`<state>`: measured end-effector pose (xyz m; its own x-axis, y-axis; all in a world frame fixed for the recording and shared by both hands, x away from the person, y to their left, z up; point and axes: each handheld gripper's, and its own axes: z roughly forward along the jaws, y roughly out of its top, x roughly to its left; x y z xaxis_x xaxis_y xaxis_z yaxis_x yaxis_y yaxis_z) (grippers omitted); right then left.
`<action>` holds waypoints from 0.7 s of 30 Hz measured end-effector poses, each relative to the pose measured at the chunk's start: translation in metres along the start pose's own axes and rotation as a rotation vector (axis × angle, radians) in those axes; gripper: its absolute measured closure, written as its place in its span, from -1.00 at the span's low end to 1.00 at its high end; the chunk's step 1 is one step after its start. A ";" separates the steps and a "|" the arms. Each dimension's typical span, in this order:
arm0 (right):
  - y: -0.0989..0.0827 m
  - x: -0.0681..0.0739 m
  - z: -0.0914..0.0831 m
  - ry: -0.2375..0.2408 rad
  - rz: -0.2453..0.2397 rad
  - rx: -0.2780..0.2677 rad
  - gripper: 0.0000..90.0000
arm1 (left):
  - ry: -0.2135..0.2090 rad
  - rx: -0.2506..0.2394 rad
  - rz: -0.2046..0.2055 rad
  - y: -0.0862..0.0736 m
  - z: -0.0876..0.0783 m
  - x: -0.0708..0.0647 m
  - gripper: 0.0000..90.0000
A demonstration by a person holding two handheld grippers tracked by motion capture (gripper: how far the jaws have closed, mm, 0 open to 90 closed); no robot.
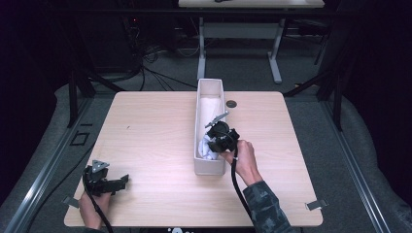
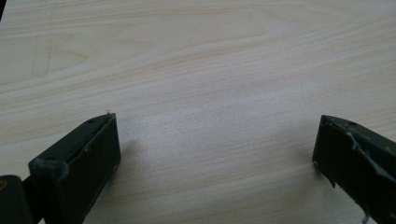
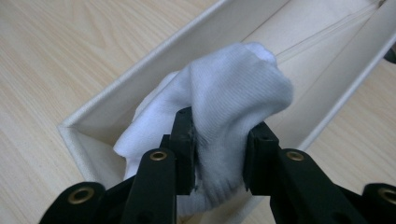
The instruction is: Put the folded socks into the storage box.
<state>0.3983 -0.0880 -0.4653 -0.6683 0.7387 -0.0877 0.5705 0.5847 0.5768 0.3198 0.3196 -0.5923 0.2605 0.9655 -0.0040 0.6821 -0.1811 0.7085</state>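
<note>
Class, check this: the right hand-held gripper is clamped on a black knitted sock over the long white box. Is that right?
Not quite. The right hand-held gripper is clamped on a white knitted sock, not a black one, over the long white box; the right gripper view shows it.

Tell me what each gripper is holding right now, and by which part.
The right gripper pinches a white sock by a bunched fold of its knit, over the near end of the long white box. The left gripper holds nothing; its jaws stand open over bare table.
</note>
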 end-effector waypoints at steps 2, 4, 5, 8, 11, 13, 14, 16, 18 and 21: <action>-0.002 0.001 0.002 -0.007 -0.002 0.014 0.53 | 0.001 0.001 -0.001 0.000 0.000 0.000 -0.99; -0.003 0.002 0.005 -0.003 -0.004 0.025 0.52 | 0.000 0.000 0.000 0.000 0.000 0.000 -0.99; -0.004 0.002 0.006 -0.004 -0.004 0.031 0.52 | 0.000 0.001 -0.001 0.000 0.000 0.000 -0.99; -0.005 0.003 0.008 0.001 -0.001 0.042 0.51 | 0.000 0.001 -0.001 0.000 0.000 0.000 -0.99; -0.004 0.005 0.011 -0.002 -0.009 0.065 0.48 | 0.000 0.001 -0.001 0.000 0.000 0.000 -0.99; -0.004 0.007 0.013 -0.014 -0.018 0.079 0.45 | 0.000 0.001 -0.001 0.000 0.000 0.000 -0.99; -0.004 0.008 0.015 -0.012 -0.019 0.081 0.40 | 0.000 0.001 -0.001 0.000 0.000 0.000 -0.99; -0.004 0.008 0.018 -0.016 -0.018 0.095 0.28 | 0.001 0.001 -0.001 0.000 0.000 0.000 -0.99; -0.004 0.009 0.020 -0.025 -0.015 0.102 0.18 | 0.000 0.001 -0.001 0.000 0.000 0.000 -0.99; -0.005 0.009 0.018 -0.022 -0.013 0.097 0.08 | 0.000 0.001 -0.001 0.000 0.000 0.000 -0.99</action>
<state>0.3986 -0.0780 -0.4837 -0.6657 0.7375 -0.1134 0.6061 0.6231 0.4945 0.3198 0.3195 -0.5923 0.2595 0.9657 -0.0045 0.6832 -0.1803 0.7076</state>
